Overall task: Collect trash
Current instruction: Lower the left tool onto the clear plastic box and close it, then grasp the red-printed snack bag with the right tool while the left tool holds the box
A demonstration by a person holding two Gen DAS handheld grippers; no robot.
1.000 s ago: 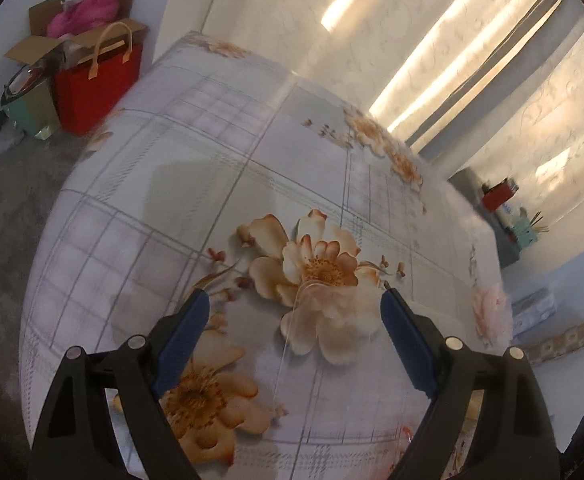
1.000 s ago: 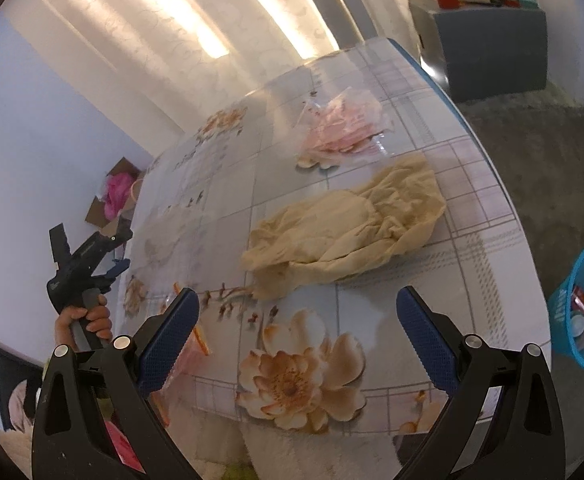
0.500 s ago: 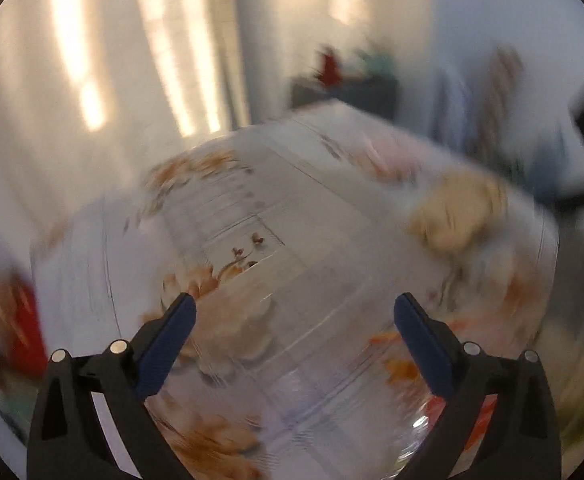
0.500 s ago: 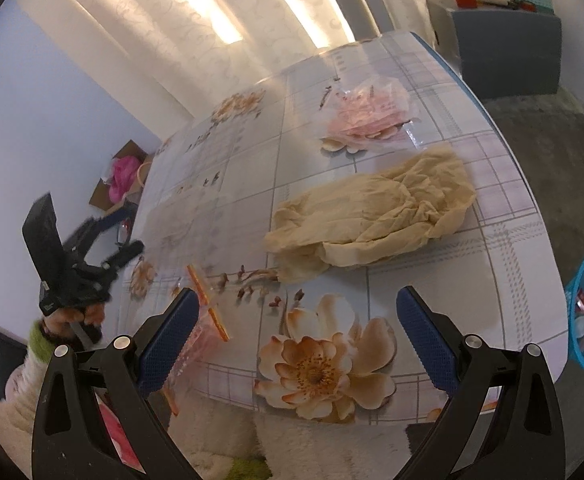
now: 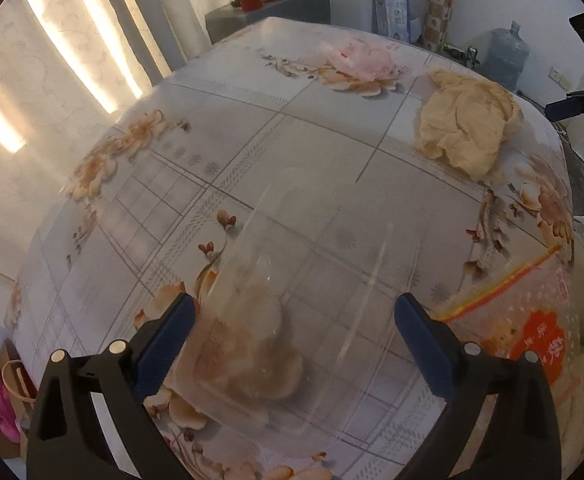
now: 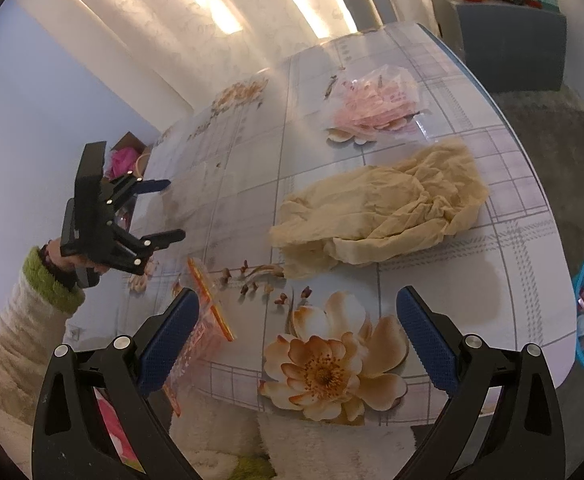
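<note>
The left gripper tilts steeply down over the flowered table, its jaws just opened wide, with what looks like a clear plastic container lying between them, untouched. The right gripper hangs wide and empty above the near edge. Farther off lies a crumpled beige bag, then a pink wrapper.
</note>
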